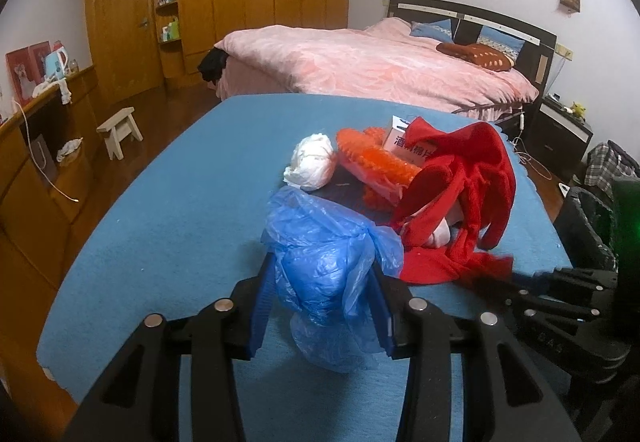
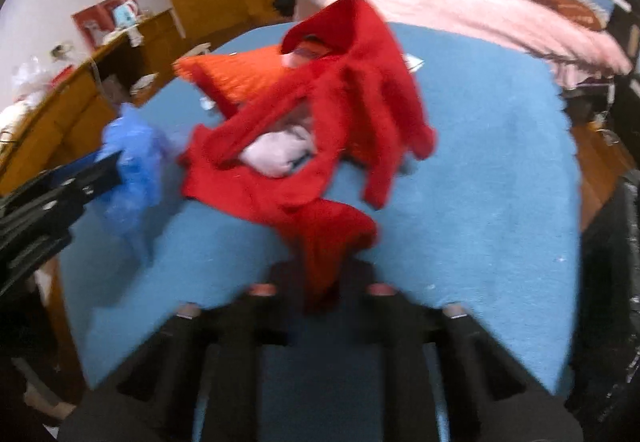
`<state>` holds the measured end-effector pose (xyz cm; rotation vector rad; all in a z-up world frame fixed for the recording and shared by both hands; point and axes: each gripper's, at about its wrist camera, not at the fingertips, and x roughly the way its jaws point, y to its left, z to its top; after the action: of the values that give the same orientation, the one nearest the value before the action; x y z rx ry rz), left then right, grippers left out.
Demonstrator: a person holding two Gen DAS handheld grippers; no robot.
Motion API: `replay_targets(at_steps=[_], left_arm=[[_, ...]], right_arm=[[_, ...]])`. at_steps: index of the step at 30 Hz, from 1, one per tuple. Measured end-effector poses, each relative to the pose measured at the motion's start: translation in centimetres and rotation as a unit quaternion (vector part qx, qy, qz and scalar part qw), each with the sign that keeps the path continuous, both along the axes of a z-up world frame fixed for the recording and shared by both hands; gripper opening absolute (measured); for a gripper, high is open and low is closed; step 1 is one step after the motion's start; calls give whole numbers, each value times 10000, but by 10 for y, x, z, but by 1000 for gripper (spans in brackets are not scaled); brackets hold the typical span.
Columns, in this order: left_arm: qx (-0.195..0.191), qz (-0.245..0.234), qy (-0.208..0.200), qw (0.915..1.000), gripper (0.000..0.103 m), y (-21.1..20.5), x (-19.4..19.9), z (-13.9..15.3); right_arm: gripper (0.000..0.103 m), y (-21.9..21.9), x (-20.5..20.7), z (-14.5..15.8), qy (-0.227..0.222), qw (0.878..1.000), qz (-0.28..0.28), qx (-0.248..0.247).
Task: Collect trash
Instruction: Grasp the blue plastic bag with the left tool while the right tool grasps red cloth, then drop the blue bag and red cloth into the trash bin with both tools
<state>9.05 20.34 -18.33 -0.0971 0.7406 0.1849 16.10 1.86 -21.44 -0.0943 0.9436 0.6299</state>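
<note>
Blue crumpled plastic bag sits pinched in the left tool just above the blue bench, likely lifted for binning. Right tool, nearly closed, clamps the red cloth, presumably dragging it off the white wad.

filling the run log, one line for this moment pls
left tongs: shut on blue plastic bag | right tongs: shut on red cloth
</note>
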Motion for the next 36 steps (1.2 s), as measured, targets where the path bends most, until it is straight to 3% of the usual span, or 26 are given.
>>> replay_targets(at_steps=[4, 21, 28, 36], left_arm=[[10, 23, -53, 10000, 43, 0, -3, 6], [102, -335, -592, 9976, 43, -40, -7, 67], [67, -658, -740, 9951, 43, -70, -4, 85], [88, -1181, -916, 9887, 43, -120, 8, 103]], right_arm=[[7, -5, -8, 13, 27, 9995, 69, 295], [7, -59, -33, 120, -929, 9912, -5, 942], [7, -92, -39, 151, -1317, 9852, -275, 1062], [7, -142, -37, 167, -1539, 9782, -835, 1118]])
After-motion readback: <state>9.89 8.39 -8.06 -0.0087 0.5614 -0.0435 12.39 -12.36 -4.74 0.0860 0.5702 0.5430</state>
